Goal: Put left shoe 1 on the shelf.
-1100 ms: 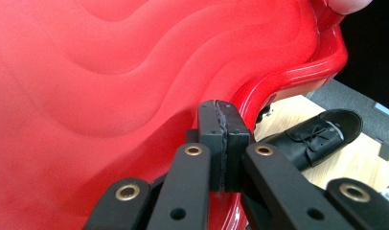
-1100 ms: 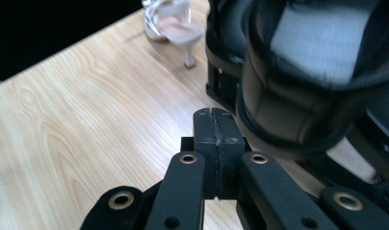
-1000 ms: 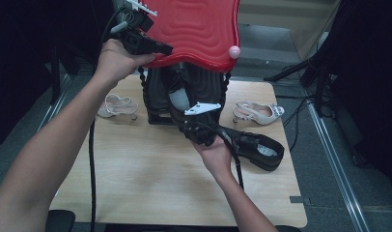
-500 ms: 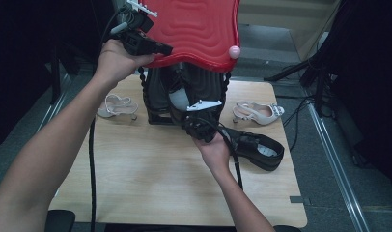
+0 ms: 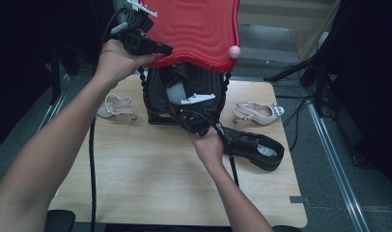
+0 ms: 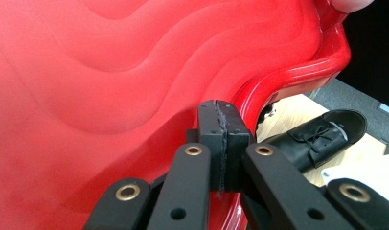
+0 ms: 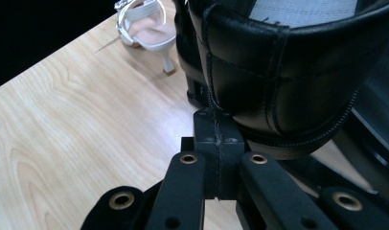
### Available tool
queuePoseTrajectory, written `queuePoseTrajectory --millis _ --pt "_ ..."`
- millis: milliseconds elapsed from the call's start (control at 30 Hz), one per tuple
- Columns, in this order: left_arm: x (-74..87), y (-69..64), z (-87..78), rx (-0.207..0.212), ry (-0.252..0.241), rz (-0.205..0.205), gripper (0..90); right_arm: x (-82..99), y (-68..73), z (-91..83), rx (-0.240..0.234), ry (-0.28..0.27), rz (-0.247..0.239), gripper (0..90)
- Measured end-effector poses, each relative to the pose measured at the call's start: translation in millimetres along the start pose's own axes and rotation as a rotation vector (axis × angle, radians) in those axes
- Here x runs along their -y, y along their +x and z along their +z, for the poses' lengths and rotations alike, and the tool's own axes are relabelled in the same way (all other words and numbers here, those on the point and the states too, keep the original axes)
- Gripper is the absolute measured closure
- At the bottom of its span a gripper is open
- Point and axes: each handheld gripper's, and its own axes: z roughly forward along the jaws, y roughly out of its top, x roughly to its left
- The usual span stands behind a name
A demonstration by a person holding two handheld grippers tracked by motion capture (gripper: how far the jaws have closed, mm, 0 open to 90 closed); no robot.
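**One shoe going into the case, three left on the table**

High view: I hold the red lid (image 5: 194,29) of the shoe case (image 5: 158,104) up with my left gripper (image 5: 148,46), its jaws closed near the lid's edge. My right gripper (image 5: 196,118) is at the case's open mouth, right against a black shoe (image 5: 177,92) that sits partly inside. By my reading the loading is barely begun: the second black lace-up shoe (image 5: 254,150) lies on the wooden table (image 5: 136,183) just right of my right hand (image 5: 208,147), and two pale heeled sandals, one left of the case (image 5: 116,106) and one right of it (image 5: 259,112), wait untouched.

Left gripper view: the pads (image 6: 221,139) meet tight at the glossy red lid (image 6: 111,96); whether they pinch its rim I cannot tell. The lace-up (image 6: 317,136) shows beyond.

Right gripper view: the jaws are shut with nothing visible between them, their tips pressed to the black shoe's heel (image 7: 279,72), seemingly nudging it in. A sandal (image 7: 147,24) stands behind.
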Motion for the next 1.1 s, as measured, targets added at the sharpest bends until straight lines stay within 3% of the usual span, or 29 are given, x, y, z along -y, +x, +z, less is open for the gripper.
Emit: queuePoseTrajectory --millis 667,900,1100 --pt "0.2 0.2 -0.2 0.0 0.0 -0.002 90.0 -43.9 5.9 40.9 0.012 -0.016 0.018 90.0" --pt "0.8 0.6 -0.5 0.0 -0.004 -0.002 90.0 -49.0 11.8 61.6 0.021 0.028 -0.007 90.0" --pt "0.6 0.9 -0.8 0.001 -0.003 -0.005 90.0 -44.2 12.4 52.5 0.0 0.002 -0.005 90.0"
